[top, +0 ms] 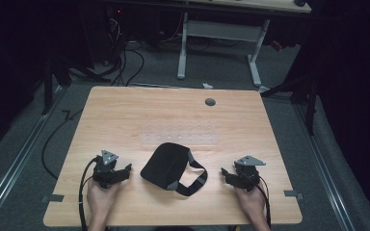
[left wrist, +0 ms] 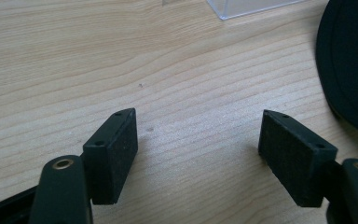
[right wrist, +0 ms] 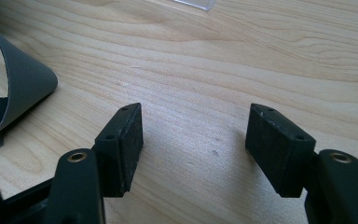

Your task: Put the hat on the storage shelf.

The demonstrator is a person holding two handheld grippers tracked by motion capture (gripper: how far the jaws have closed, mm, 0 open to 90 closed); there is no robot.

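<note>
A black padded mask (top: 165, 163) with a grey-lined strap (top: 195, 179) lies at the near middle of the wooden table (top: 125, 115). My left gripper (top: 124, 169) rests on the table just left of the mask. It is open, with bare wood between its pads (left wrist: 116, 154), and the mask's black edge (left wrist: 349, 60) sits to the right. My right gripper (top: 225, 173) rests to the right of the strap, open and holding nothing. A grey loop of strap (right wrist: 25, 79) lies left of its pads (right wrist: 279, 144).
A clear plastic box (top: 180, 137) lies flat on the table just beyond the mask; its corner (left wrist: 247, 7) is at the top of the left gripper view. A grey cable grommet (top: 210, 101) sits near the far edge. Beyond the table stand desk legs (top: 183, 48) and floor cables.
</note>
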